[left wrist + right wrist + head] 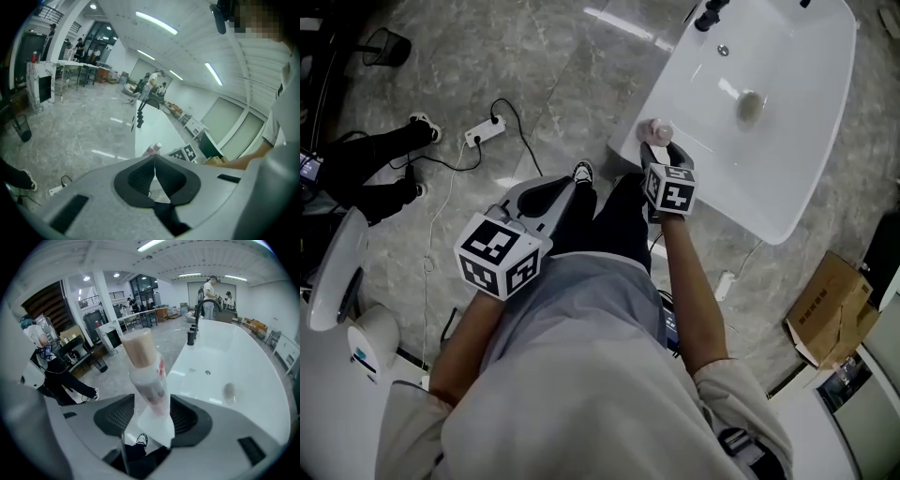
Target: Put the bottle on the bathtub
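Note:
A pale tube-shaped bottle (147,376) with a tan cap and a red mark stands upright between the jaws of my right gripper (152,416), which is shut on its lower part. In the head view the bottle (656,131) is over the near left corner of the white bathtub (806,141), with the right gripper (661,155) just below it; I cannot tell if it touches the rim. My left gripper (154,159) is shut and empty, held back over the person's lap (546,197). From it the bottle (153,150) shows beyond the jaw tips.
A black faucet (710,14) stands at the tub's far end, and a drain (750,105) is in its basin. A power strip with cables (485,132) lies on the marble floor. Another person's legs (375,164) are at left, a cardboard box (830,305) at right.

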Available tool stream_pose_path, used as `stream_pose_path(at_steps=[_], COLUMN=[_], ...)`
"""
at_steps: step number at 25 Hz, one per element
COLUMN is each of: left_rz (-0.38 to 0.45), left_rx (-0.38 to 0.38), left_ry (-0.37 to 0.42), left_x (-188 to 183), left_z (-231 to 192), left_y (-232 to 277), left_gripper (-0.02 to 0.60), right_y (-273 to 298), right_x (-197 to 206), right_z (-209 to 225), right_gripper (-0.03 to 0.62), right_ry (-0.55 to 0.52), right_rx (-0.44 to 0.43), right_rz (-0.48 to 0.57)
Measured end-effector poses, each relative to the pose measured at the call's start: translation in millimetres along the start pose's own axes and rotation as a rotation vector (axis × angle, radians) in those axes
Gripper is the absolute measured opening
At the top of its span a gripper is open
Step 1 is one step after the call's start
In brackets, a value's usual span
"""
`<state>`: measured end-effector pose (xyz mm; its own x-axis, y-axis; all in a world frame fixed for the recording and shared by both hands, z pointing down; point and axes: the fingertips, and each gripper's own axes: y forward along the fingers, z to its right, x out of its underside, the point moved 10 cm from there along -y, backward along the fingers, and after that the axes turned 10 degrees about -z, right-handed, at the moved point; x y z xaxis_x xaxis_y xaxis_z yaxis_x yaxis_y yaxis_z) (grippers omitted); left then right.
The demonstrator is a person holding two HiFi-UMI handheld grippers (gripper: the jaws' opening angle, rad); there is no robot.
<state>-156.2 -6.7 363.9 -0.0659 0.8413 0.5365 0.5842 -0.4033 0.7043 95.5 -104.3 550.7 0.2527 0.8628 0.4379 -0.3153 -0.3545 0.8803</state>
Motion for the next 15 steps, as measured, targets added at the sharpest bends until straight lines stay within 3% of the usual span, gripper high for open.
stream_pose_path(at_steps=[9, 15], left_rz=[0.026, 0.054], left_rx=[0.011, 0.045], left_ry=[0.010, -0.003], left_x=[2.5, -6.1], left_z=[-0.2, -2.9], left_y=[-8.2, -7.3], left_gripper=[0.009, 0.009], right_y=[-35.2, -67.7], right_x=[2.6, -4.2], right_z=[-8.5, -17.4], right_gripper=[0.225, 0.181], right_ry=[0.009, 0.011], right_rx=[-0.001, -0.024], right_rz=[0.071, 0.136])
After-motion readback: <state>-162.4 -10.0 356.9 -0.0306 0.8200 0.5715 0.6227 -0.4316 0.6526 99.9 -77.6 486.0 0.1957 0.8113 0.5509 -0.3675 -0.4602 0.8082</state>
